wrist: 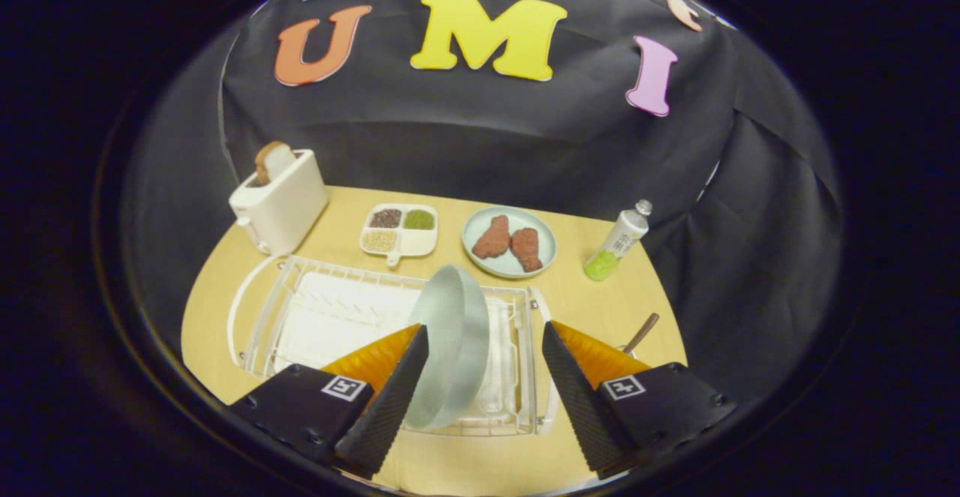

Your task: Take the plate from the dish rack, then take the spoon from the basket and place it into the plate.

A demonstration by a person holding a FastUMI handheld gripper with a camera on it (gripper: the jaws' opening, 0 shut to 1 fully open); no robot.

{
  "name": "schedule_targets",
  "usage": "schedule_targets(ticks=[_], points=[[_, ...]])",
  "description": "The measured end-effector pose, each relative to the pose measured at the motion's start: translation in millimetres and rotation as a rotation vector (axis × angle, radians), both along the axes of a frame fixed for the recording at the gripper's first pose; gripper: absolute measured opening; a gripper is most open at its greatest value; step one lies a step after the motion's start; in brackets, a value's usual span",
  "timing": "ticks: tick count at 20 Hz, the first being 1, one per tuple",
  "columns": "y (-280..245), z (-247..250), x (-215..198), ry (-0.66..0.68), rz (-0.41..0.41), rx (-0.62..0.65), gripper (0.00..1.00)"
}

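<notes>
One plate (450, 347), pale and glossy, stands on edge in the white wire dish rack (300, 317), toward its right end. My gripper (484, 381) is wide open and holds nothing; the left finger sits just beside the plate's near face, the right finger well apart from it, so the plate lies between them but unpressed. I judge the plate stiff, smooth, probably slippery and breakable, moderately light; the upper rim looks the best place to pinch. One spoon (641, 332): only a brown handle shows, right of the rack, beyond my right finger; its basket I cannot make out. Farther back: a toaster (279, 201) with bread, a divided dish (400, 230), a plate of meat (510, 242), a bottle (619, 242).
</notes>
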State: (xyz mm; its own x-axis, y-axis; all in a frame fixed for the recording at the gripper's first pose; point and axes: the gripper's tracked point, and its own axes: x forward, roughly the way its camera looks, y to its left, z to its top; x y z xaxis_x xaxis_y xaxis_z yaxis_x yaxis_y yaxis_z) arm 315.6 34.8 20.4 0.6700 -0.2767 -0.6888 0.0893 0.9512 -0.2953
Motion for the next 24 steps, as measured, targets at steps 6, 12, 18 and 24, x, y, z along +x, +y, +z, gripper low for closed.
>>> schedule_targets(ticks=[6, 12, 18, 24], points=[[-6.3, -13.1, 7.0, 0.161, -0.064, -0.165, 0.75], [2.0, -6.8, 3.7, 0.186, -0.136, -0.275, 0.16], [25.1, 11.9, -0.1, 0.132, -0.145, -0.442, 0.07], [49.4, 32.0, 0.7, 0.028, -0.143, -0.701, 0.07]])
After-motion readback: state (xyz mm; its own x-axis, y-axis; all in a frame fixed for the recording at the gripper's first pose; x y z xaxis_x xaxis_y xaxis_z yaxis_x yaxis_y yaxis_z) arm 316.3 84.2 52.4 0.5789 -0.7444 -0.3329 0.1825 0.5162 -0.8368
